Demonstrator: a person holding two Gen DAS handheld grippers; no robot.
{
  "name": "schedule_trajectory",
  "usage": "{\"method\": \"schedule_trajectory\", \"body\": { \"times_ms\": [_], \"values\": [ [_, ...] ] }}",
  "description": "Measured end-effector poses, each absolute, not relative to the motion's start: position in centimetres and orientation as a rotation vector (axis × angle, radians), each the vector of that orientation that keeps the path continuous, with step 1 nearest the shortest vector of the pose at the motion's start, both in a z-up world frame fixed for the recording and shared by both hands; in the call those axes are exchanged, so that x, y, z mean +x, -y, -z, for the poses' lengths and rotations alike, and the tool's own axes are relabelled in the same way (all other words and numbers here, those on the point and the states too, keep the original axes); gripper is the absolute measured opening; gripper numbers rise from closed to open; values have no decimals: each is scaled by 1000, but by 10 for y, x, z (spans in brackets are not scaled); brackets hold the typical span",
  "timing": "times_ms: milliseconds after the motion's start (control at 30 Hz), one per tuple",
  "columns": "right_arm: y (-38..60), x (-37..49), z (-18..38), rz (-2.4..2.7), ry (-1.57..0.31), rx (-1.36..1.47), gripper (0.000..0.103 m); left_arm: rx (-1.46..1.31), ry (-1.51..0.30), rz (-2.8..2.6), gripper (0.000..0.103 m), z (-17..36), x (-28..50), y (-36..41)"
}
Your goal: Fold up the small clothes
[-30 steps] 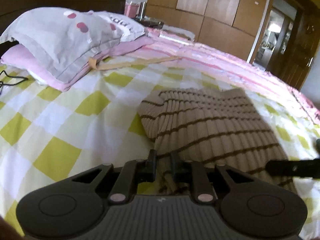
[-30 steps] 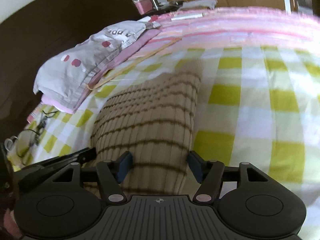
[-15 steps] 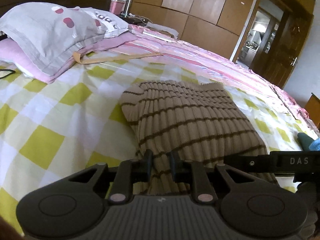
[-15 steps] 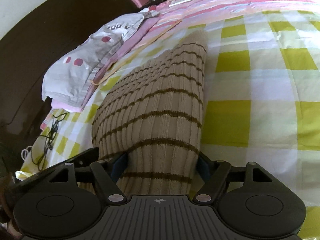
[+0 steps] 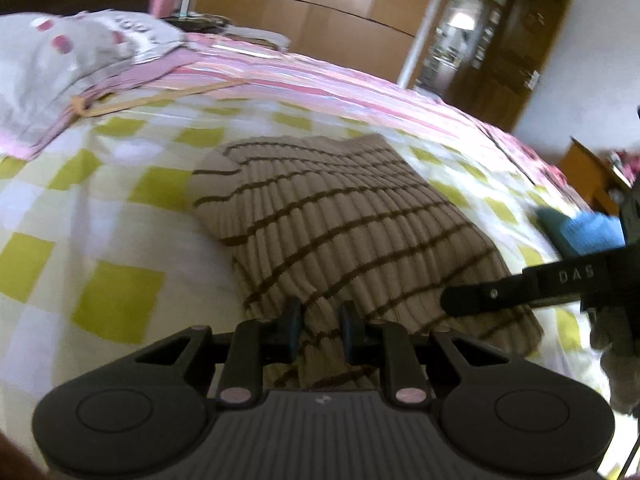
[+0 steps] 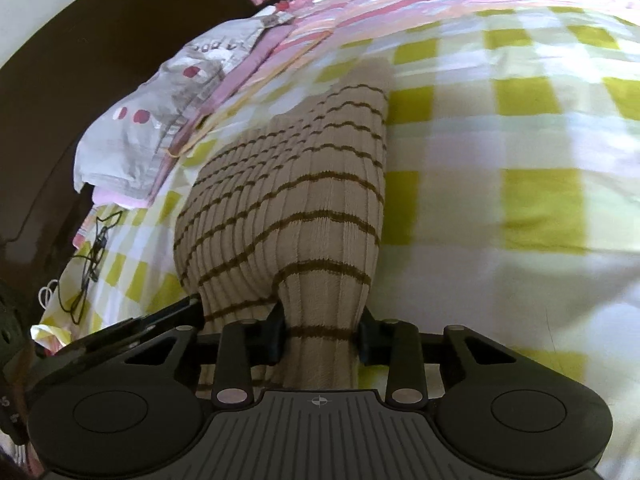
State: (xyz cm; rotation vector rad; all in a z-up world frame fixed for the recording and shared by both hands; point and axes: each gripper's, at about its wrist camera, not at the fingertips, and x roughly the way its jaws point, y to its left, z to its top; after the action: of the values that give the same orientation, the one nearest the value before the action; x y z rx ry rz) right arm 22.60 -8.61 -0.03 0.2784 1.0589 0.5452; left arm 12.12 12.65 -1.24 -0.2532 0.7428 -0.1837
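Two grippers grasp the near hem of a striped knit top lying on a yellow-checked bed. Low in the left wrist view, the left gripper is clenched on a bunched fold at one corner. Low in the right wrist view, the right gripper, whose jaws have just been closing, pinches a gathered fold at the other. From both, the garment's long axis runs up-frame toward the pillows; any fold likely carries that way, neither hand nearer.
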Motion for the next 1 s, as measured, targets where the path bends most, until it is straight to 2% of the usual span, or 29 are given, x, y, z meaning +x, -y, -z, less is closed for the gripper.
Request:
{"method": "schedule_trajectory", "body": {
  "times_ms": [167, 333, 500, 667, 767, 1000],
  "values": [
    [108, 212, -12, -500, -1043, 213, 36, -258, -723, 196, 25, -1, 118, -125],
    [111, 187, -40, -480, -915, 164, 36, -246, -655, 138, 25, -21, 124, -141],
    [84, 169, -56, -548, -834, 56, 36, -263, -658, 79, 25, -17, 152, -160],
    [68, 206, -53, -471, -797, 34, 36, -308, -655, 45, 25, -9, 170, -177],
    [66, 243, -50, -414, -772, 52, 43, -333, -656, 44, 26, -6, 177, -182],
    [47, 309, -16, -388, -870, 142, 52, -412, -664, 75, 29, 5, 197, -188]
  ]
}}
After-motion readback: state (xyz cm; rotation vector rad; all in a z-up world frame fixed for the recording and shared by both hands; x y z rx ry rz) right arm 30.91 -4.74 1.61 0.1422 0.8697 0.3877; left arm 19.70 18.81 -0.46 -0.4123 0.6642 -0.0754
